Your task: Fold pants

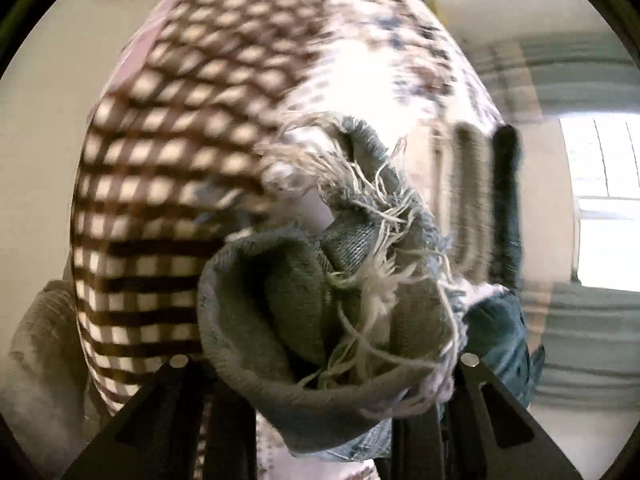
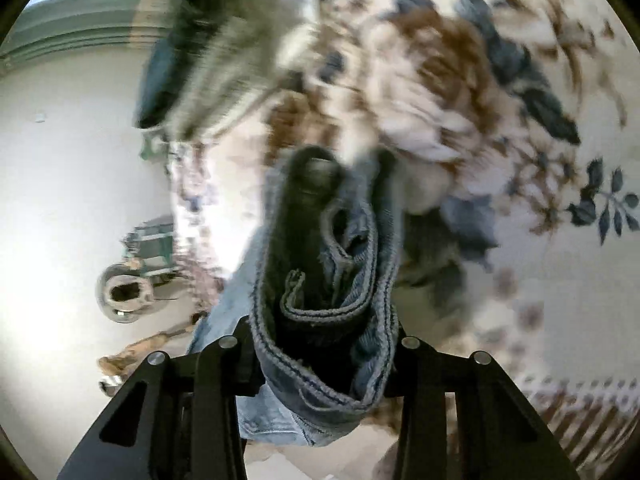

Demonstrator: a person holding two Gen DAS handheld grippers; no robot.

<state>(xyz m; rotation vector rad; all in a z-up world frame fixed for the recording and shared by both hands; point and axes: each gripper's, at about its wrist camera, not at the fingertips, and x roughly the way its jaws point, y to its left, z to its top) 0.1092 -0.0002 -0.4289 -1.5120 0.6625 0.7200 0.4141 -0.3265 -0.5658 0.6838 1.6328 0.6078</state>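
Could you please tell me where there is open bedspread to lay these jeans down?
The jeans hang bunched in both hand-held grippers. In the right wrist view, the flowered bedspread to the right of them looks bare. The checked part left of the frayed hem looks bare too. Blur hides the rest.

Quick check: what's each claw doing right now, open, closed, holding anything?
Left claw: closed on the frayed hem end of the jeans.
Right claw: closed on a bunched, stitched edge of the jeans.
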